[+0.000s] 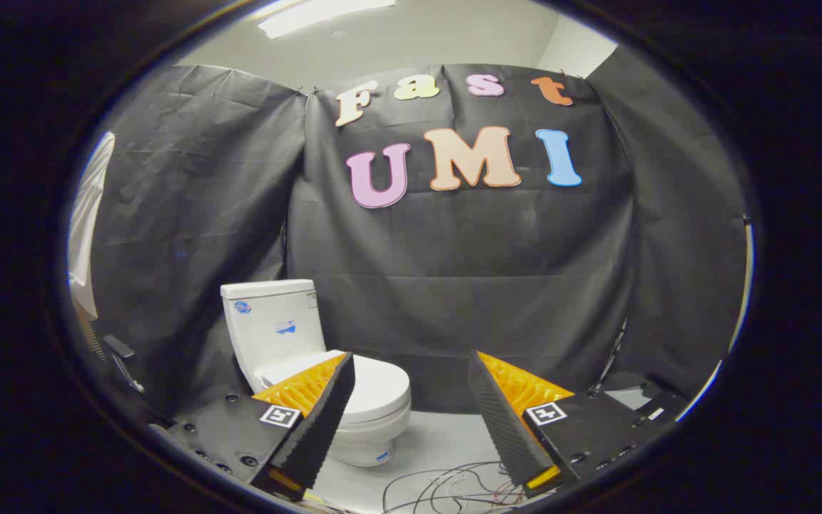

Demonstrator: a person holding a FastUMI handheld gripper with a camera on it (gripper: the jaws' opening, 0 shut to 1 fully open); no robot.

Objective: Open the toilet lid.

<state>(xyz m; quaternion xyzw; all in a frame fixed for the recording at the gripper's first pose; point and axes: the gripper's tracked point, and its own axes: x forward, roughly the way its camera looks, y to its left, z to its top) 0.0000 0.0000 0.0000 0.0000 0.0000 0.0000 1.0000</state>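
- The gripper has its jaws spread wide and holds nothing; between them there is only the black cloth wall beyond and a patch of pale floor.
- The toilet stands well beyond the jaws and off to the left jaw's side, with that finger's tip overlapping its bowl in the view. Its tank backs against the cloth.
- The toilet lid lies flat and closed on the bowl, so the step in hand appears to be the approach, and the task looks hardly begun.
- To do it well, the person would likely swing the gripper toward the left jaw's side until the lid's front edge sits centred between the jaws, then close the distance.
- The front lip, farthest from the tank, is probably the best place to engage: it gives the most leverage about the hinge by the tank.
- One finger could slip under the lip, or both could pinch it; the gap under the lip is too small to judge from here.
- The lift should follow an arc up and back toward the tank, not a straight pull, or the smooth lid may slide out.
- Loose cables lie on the floor just below the jaws and should be kept clear of on the way in.
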